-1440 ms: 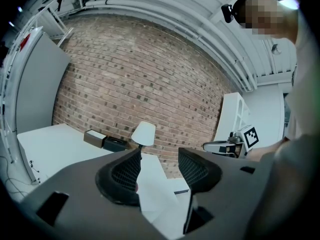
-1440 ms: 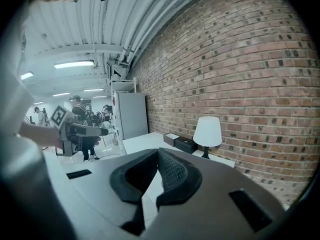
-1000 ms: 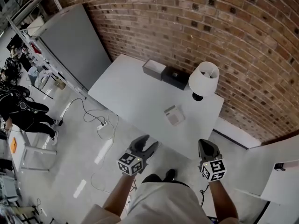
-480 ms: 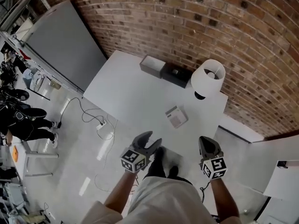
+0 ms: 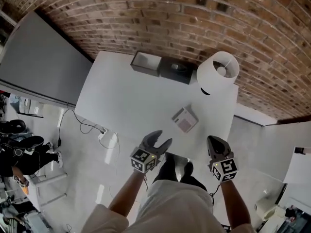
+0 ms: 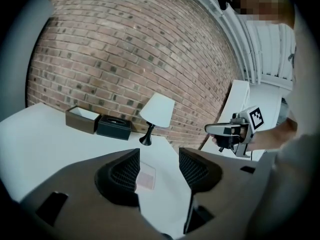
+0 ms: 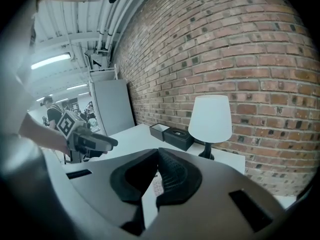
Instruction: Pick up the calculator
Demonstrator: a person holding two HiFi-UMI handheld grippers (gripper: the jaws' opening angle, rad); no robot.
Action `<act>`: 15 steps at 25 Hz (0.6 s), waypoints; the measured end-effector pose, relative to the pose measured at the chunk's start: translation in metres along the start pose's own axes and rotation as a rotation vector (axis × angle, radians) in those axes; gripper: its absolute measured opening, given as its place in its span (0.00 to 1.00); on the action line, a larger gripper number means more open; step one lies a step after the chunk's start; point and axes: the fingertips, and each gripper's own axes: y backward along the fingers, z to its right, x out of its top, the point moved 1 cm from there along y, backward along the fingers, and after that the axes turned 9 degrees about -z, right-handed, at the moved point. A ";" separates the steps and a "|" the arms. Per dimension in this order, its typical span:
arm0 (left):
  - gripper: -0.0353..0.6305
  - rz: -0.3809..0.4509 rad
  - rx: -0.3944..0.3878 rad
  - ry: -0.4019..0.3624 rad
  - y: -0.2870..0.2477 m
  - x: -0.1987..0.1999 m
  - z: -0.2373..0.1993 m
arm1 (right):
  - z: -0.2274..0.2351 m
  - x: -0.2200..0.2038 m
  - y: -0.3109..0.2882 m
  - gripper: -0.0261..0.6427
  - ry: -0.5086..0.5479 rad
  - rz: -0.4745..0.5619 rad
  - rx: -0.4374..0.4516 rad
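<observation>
In the head view, the calculator (image 5: 184,119) lay on the white table (image 5: 121,96) near the lamp (image 5: 217,73), apart from the left tool (image 5: 161,137) and right tool (image 5: 216,142). The left gripper view showed that tool's jaws spread and empty. The right gripper view showed its jaws seemingly closed together, with calculator keys glimpsed through the slit below.

pale calculator (image 5: 184,119), flat on table
</observation>
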 end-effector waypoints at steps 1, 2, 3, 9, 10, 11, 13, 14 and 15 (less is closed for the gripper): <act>0.42 -0.020 -0.013 -0.004 -0.009 -0.003 -0.008 | 0.000 -0.002 -0.008 0.06 -0.006 -0.008 -0.007; 0.42 -0.041 -0.024 -0.008 -0.017 -0.006 -0.015 | 0.000 -0.004 -0.015 0.06 -0.012 -0.016 -0.013; 0.42 -0.061 -0.035 -0.011 -0.026 -0.009 -0.023 | 0.000 -0.006 -0.023 0.06 -0.020 -0.023 -0.018; 0.43 -0.169 -0.095 -0.030 -0.073 -0.035 -0.060 | 0.002 -0.024 -0.062 0.06 -0.073 -0.070 -0.050; 0.43 -0.187 -0.100 -0.031 -0.082 -0.039 -0.066 | 0.004 -0.027 -0.068 0.06 -0.081 -0.076 -0.052; 0.43 -0.205 -0.103 -0.032 -0.091 -0.044 -0.073 | 0.006 -0.030 -0.074 0.06 -0.088 -0.082 -0.055; 0.43 -0.229 -0.108 -0.033 -0.109 -0.052 -0.085 | 0.010 -0.035 -0.085 0.06 -0.100 -0.092 -0.061; 0.43 -0.241 -0.112 -0.030 -0.117 -0.056 -0.091 | 0.011 -0.038 -0.090 0.06 -0.104 -0.099 -0.063; 0.43 -0.259 -0.117 -0.024 -0.125 -0.061 -0.097 | 0.012 -0.041 -0.096 0.06 -0.106 -0.105 -0.064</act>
